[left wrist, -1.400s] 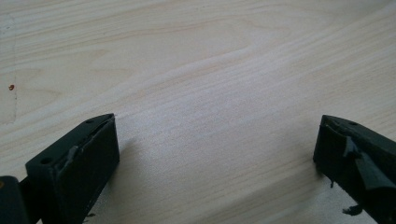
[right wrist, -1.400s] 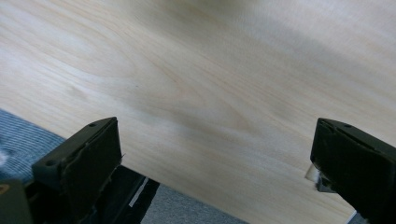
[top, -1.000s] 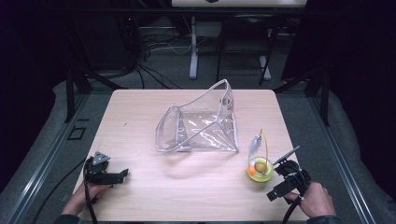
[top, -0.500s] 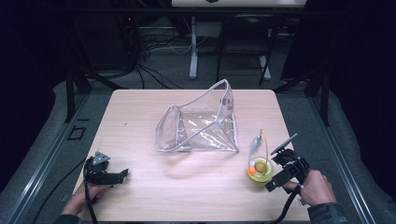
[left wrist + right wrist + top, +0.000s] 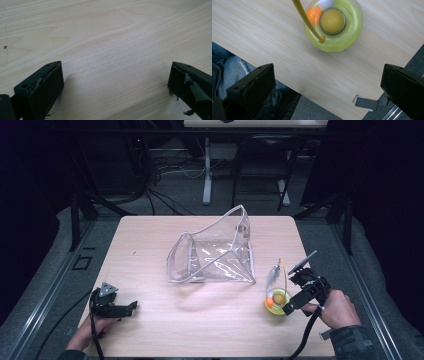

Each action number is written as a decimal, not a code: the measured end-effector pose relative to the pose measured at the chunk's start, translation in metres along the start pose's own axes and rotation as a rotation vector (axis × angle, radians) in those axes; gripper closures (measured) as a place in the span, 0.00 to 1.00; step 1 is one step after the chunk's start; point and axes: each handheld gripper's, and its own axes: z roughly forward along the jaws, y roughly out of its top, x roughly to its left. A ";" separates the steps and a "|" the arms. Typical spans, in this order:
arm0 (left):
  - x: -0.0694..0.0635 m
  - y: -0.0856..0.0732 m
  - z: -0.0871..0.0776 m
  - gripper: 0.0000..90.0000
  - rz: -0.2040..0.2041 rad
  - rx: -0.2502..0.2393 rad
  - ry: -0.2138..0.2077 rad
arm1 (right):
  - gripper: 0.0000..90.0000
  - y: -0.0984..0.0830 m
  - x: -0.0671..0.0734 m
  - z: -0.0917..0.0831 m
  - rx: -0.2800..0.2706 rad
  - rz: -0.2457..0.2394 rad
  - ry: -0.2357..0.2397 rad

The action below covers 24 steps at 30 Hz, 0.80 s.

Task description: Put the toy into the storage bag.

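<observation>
Pale wood counter [image 5: 150, 245], dark room behind. Yellow-green cup [image 5: 277, 301] at right front, upright, mouth up, orange ball [image 5: 314, 13] inside; thin stick [image 5: 286, 276] rises from it, leaning away. Clear pouch [image 5: 215, 252] mid-counter. Right tool [image 5: 302, 292] has closed in beside cup since earlier; jaws wide apart, empty. Left tool [image 5: 117, 307] unmoved, jaws spread, empty.

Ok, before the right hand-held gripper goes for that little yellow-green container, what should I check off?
1. Right hand-held gripper open: ok, jaws stand wide apart.
2. Yellow-green container between the jaws: not ok, it lies ahead of them.
3. Container upright on the table: ok.
4. Thin yellow stick clear of the approach: cannot tell.
5. Left hand-held gripper out of the way: ok, open over bare wood.
6. Clear plastic pouch apart from the container: ok.
</observation>
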 end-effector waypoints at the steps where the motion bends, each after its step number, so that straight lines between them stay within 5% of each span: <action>1: 0.000 0.000 0.000 0.00 0.000 0.000 0.000 | 0.00 0.002 0.000 -0.002 -0.005 0.000 -0.003; 10: 0.000 0.000 0.000 0.00 0.000 0.000 0.000 | 0.03 0.021 0.007 -0.021 -0.018 -0.022 -0.013; 24: 0.000 0.000 0.000 0.00 0.000 0.000 -0.001 | 0.37 0.051 0.021 -0.038 0.015 -0.105 -0.073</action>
